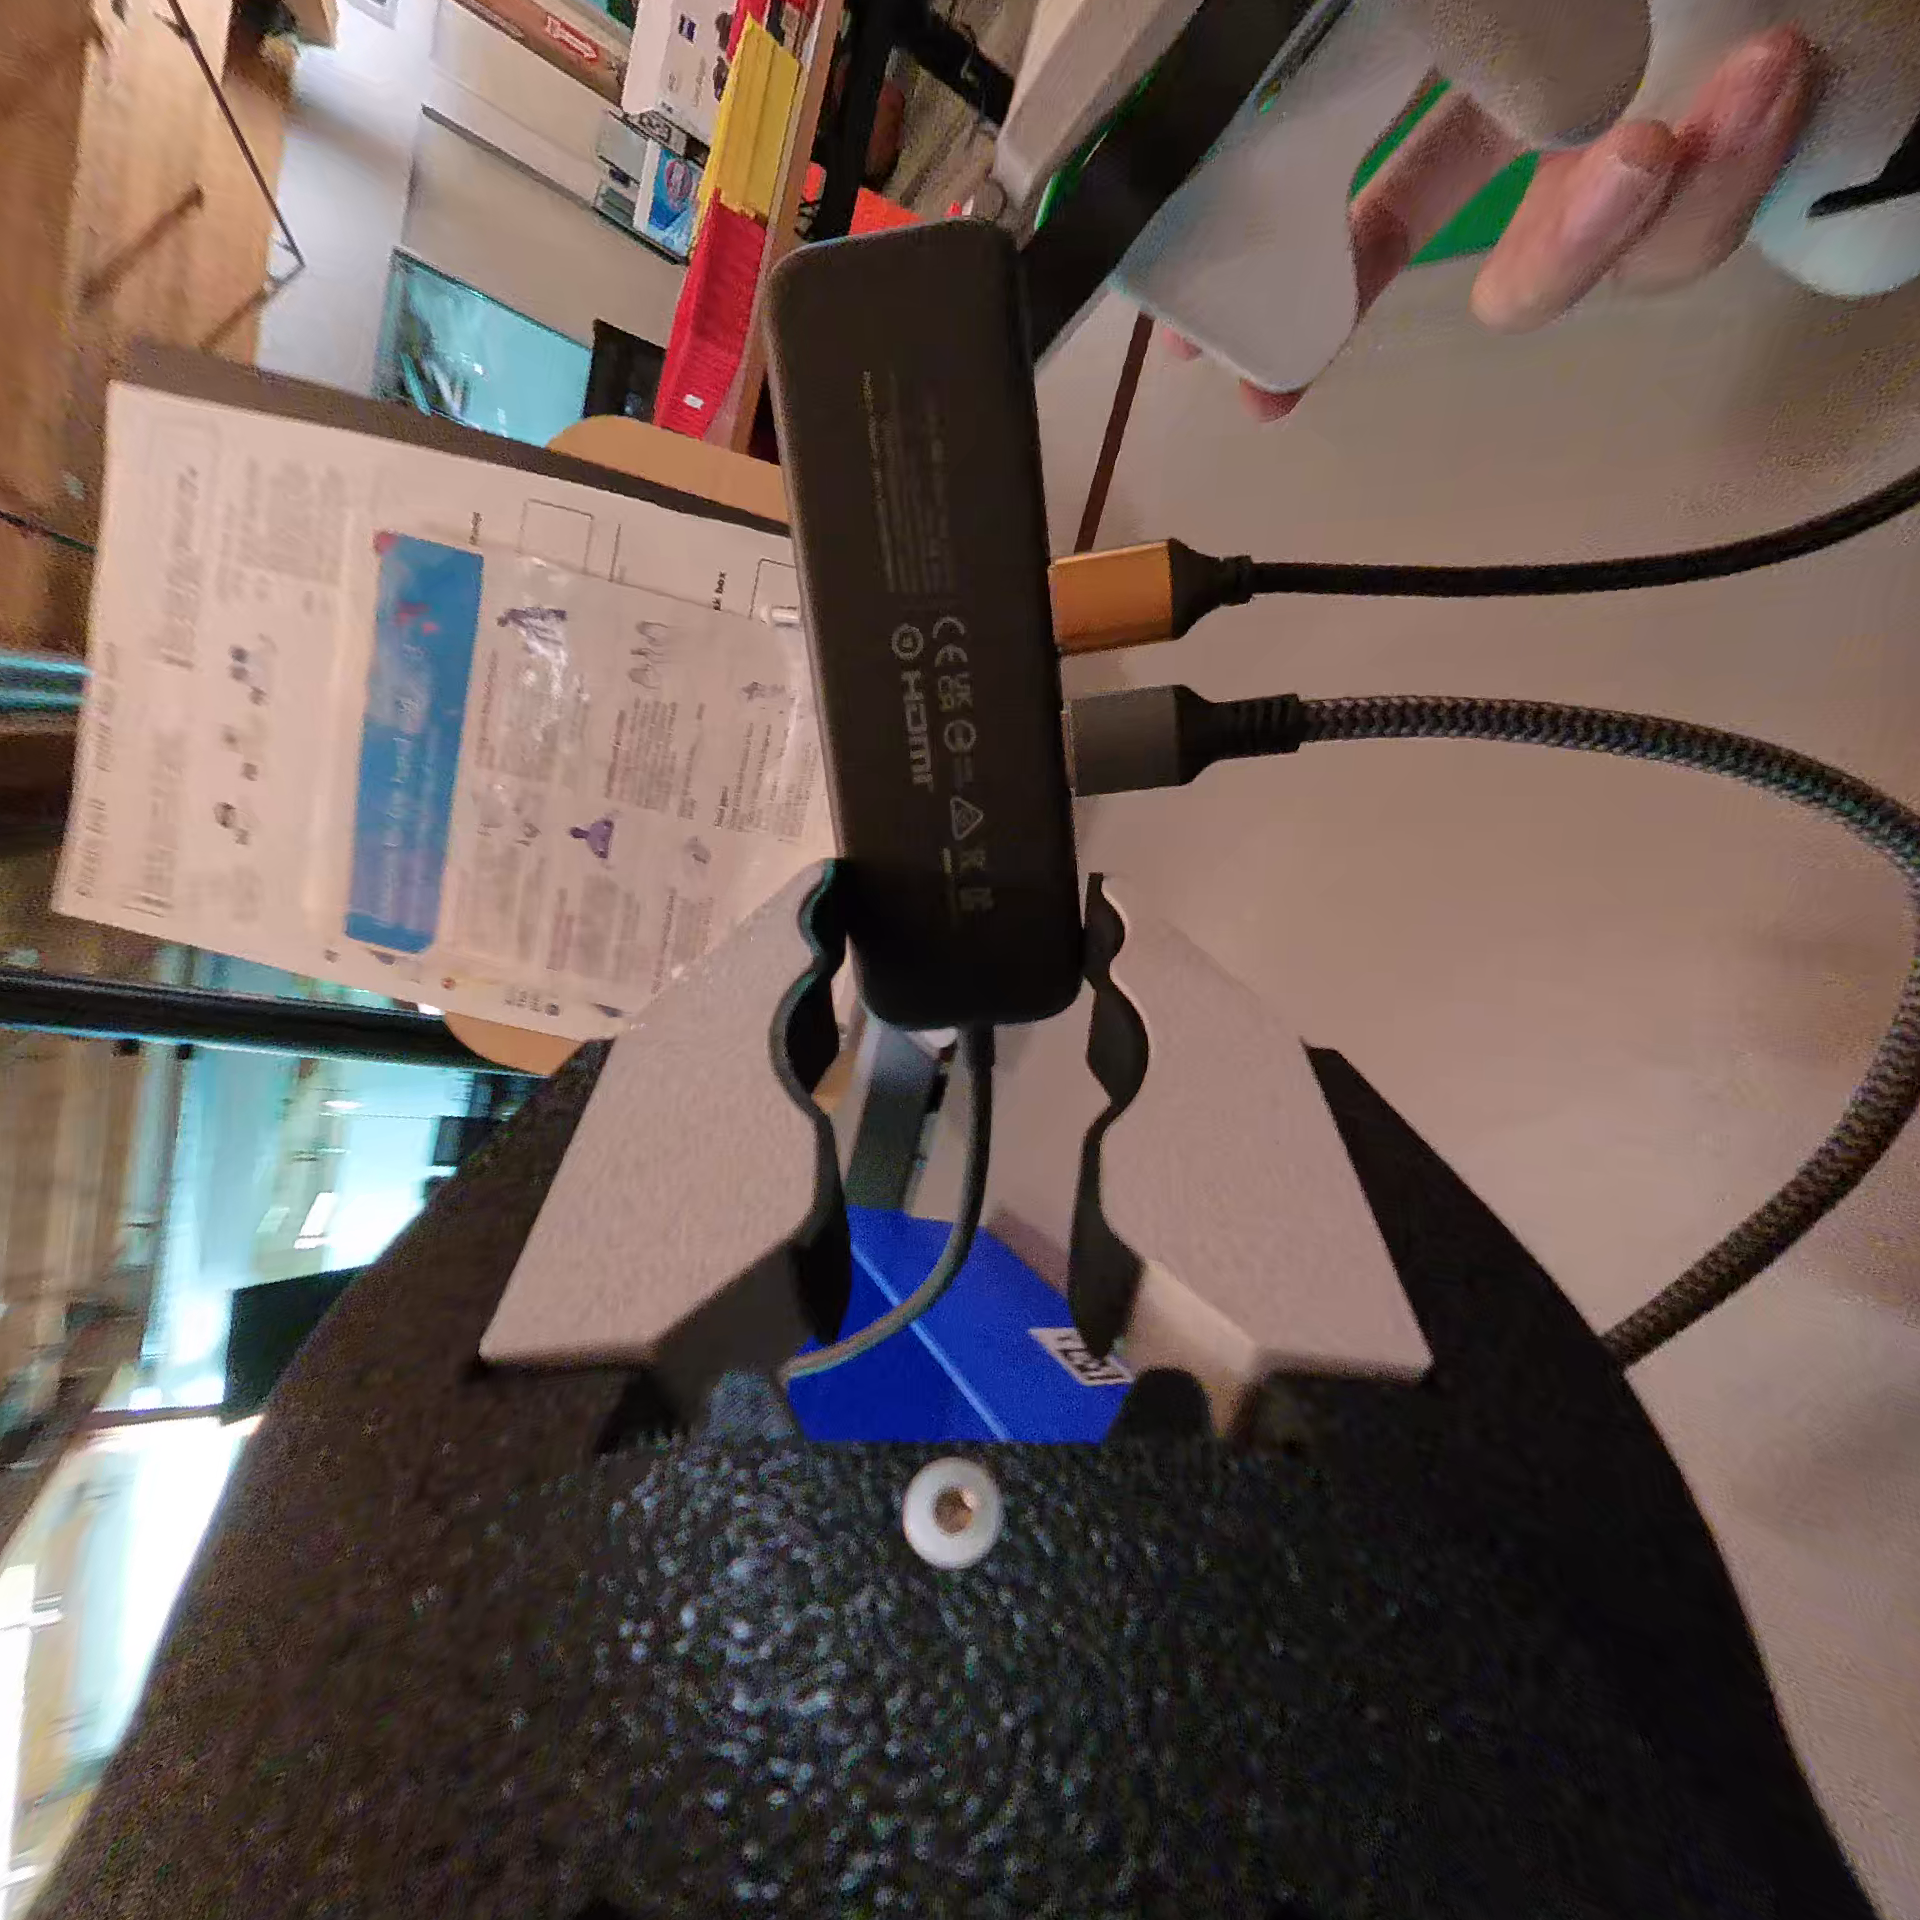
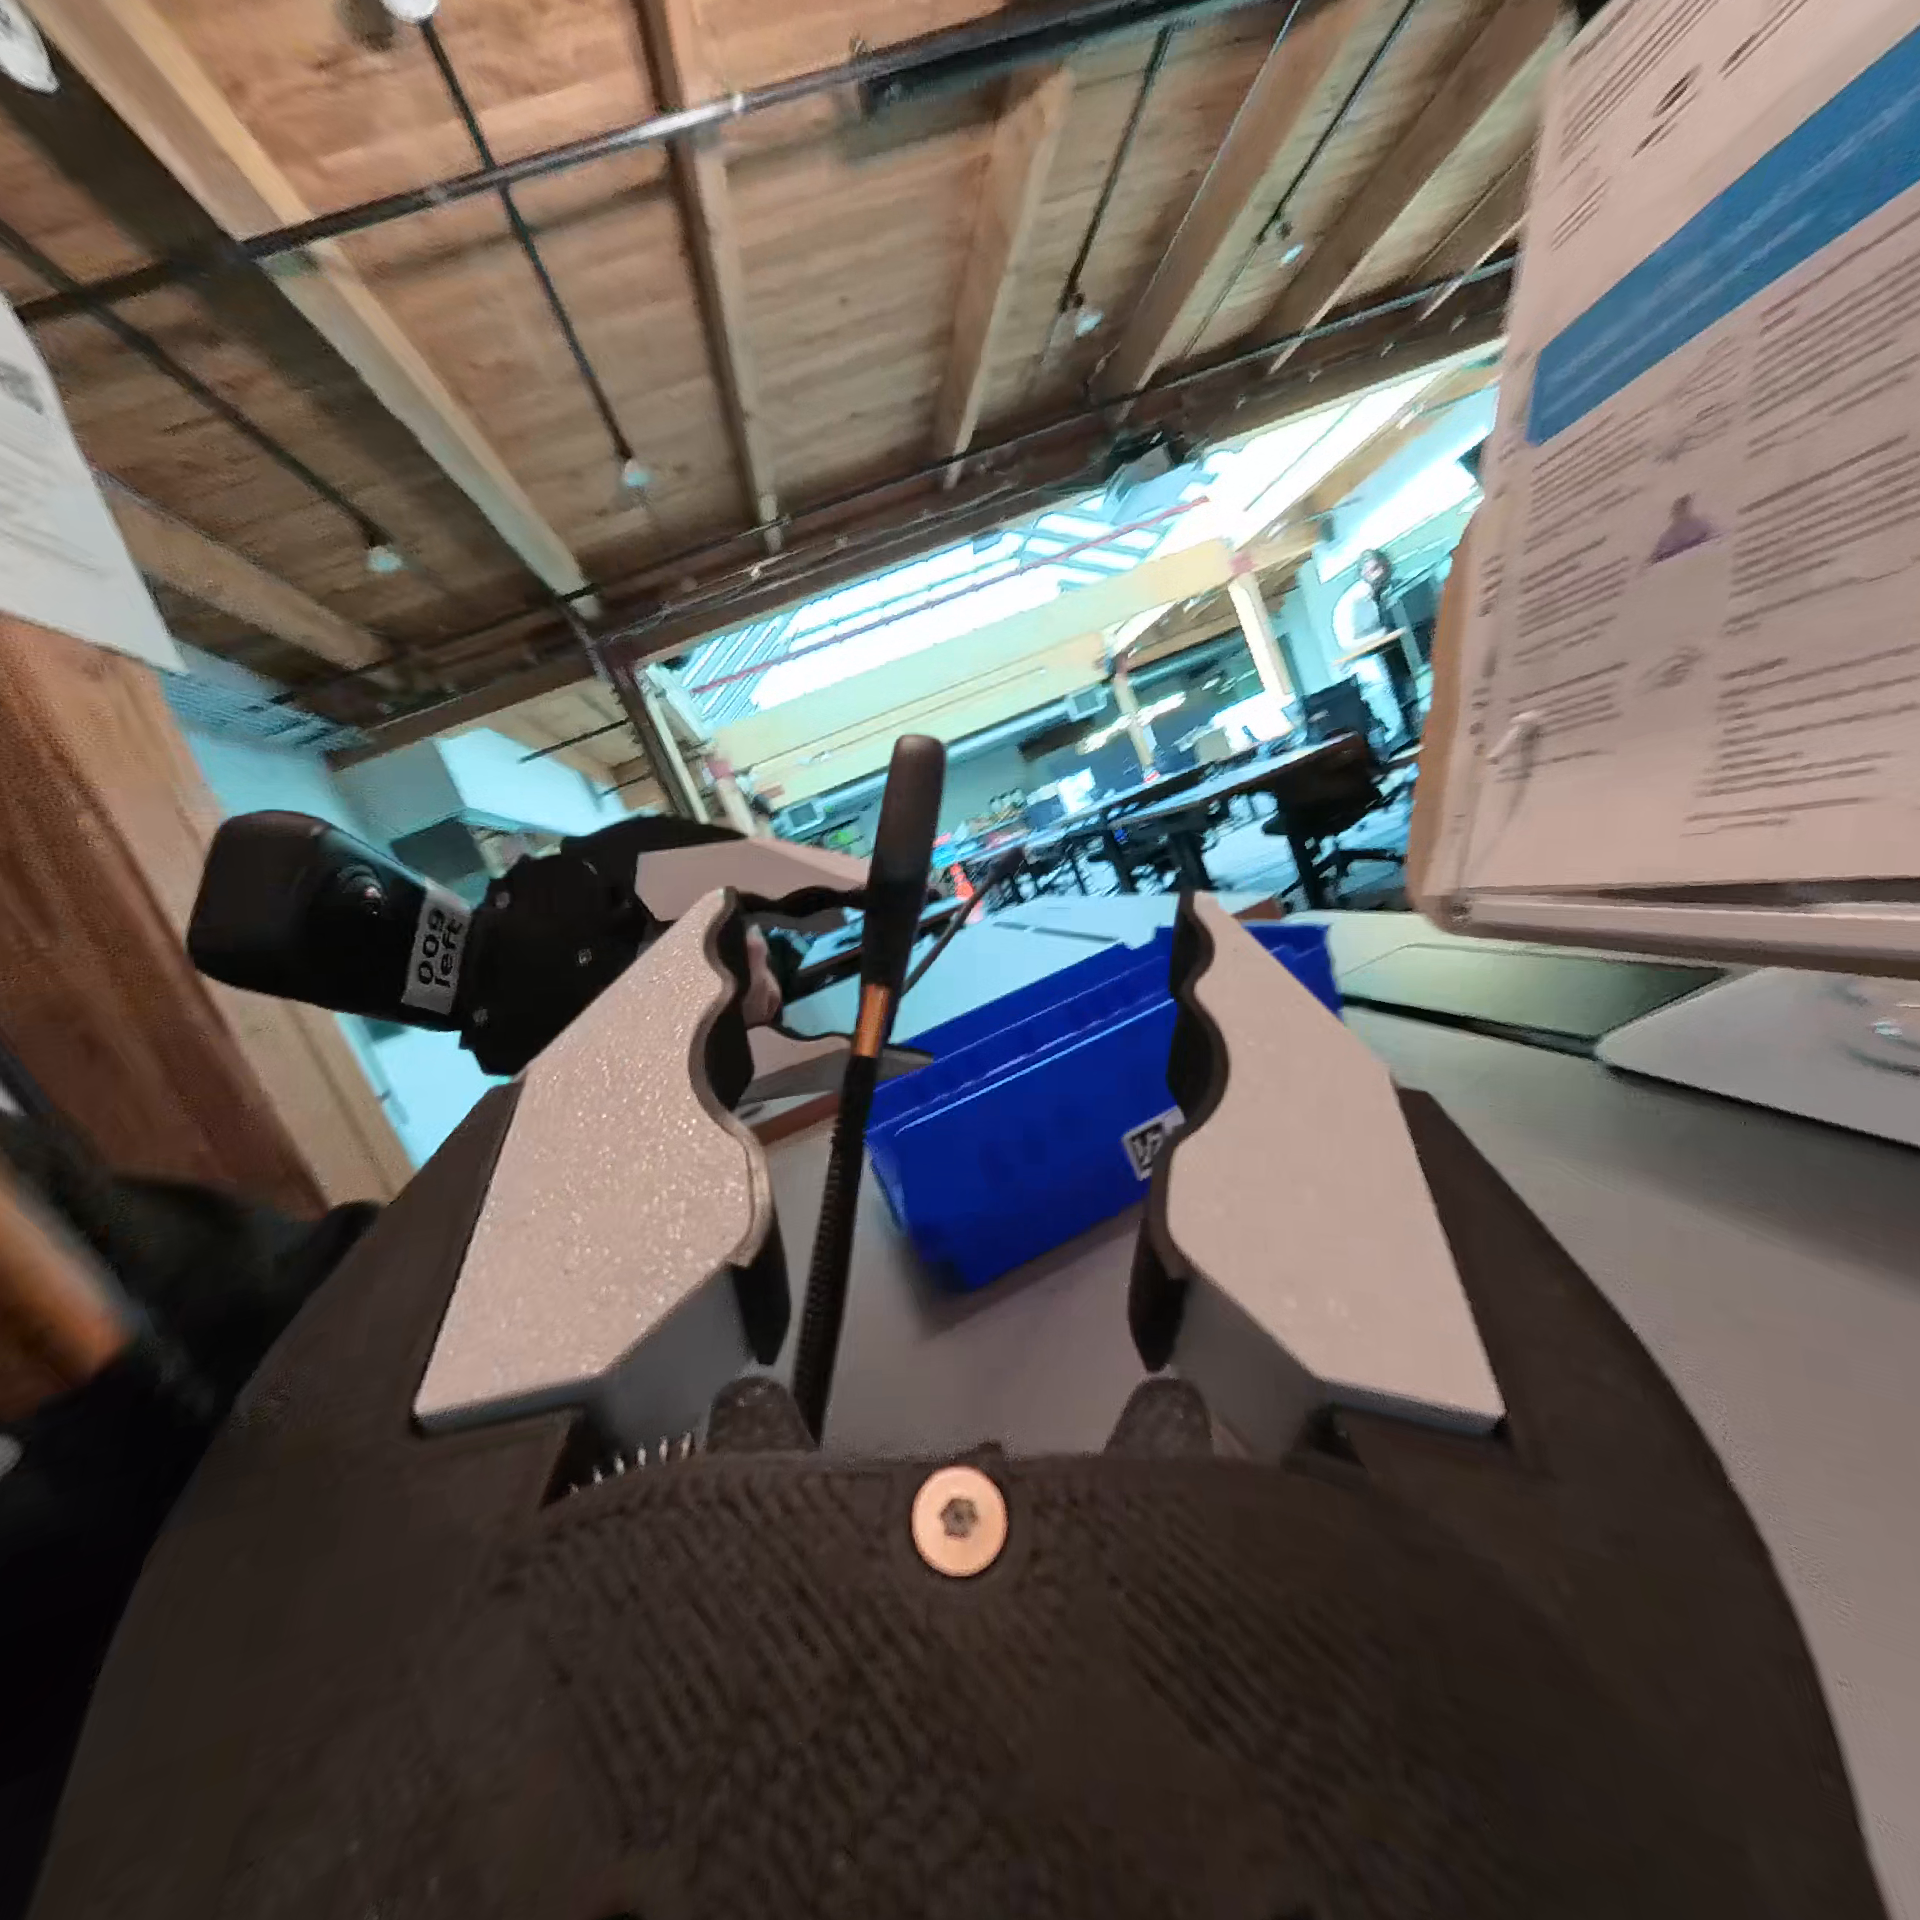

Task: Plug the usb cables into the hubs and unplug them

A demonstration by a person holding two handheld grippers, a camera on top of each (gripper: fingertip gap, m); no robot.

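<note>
Hub (image 1: 925, 623): dark slim body, lower end clamped between the fingers of the left gripper (image 1: 961, 935), raised clear of the grey tabletop (image 1: 1455, 1039).
Left gripper: clenched on the hub; the hub's own thin lead (image 1: 961, 1174) drops between the fingers and is cut off by the gripper body.
Right gripper (image 2: 961, 956): fingers spread, gripping nothing (a braided cable (image 2: 847, 1174) runs through the gap, touching neither finger as far as can be seen).
Plugged cables: a gold-shelled plug (image 1: 1117, 592) and a grey-shelled plug (image 1: 1127, 743) sit in the hub's side; both cables leave the frame at right.
Hub markings: pale print and compliance symbols on the casing; fine lines are blurred.
Blue bin (image 2: 1039, 1122): behind the right gripper, partly hidden by its fingers; a small sticker shows on its front wall.
Printed sheet (image 1: 416, 707): beyond the hub, blurred.
Person's hand (image 1: 1590, 197): top right, blurred, cut off by the frame.
</note>
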